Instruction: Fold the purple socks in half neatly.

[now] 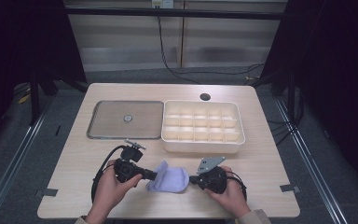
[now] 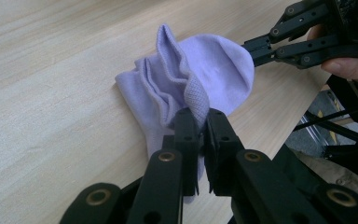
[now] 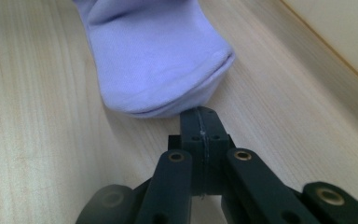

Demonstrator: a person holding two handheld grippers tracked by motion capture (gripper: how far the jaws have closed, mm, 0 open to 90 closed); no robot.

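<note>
Sock point(image 1: 168, 180), lilac, lies bunched at near-centre of table point(image 1: 74, 158), between both grippers. L gripper point(image 2: 198, 122) clamped on the ribbed cuff edge, prob. to hold it for folding. R gripper point(image 3: 200, 122) jaws pressed together, empty, tips just short of the toe (not gripping). Divided tray point(image 1: 203, 128) waits on far side, likely the destination.

Clearance: near half of wooden table point(image 1: 261, 163)

Bare tabletop lies left of the left gripper point(image 1: 152, 176) and right of the right gripper point(image 1: 192, 178); a lilac sock point(image 1: 168, 178) occupies the gap between them. Farther back, a flat metal tray point(image 1: 103, 122) and a white compartment box point(image 1: 200, 145) stand side by side, barring the far half.
</note>
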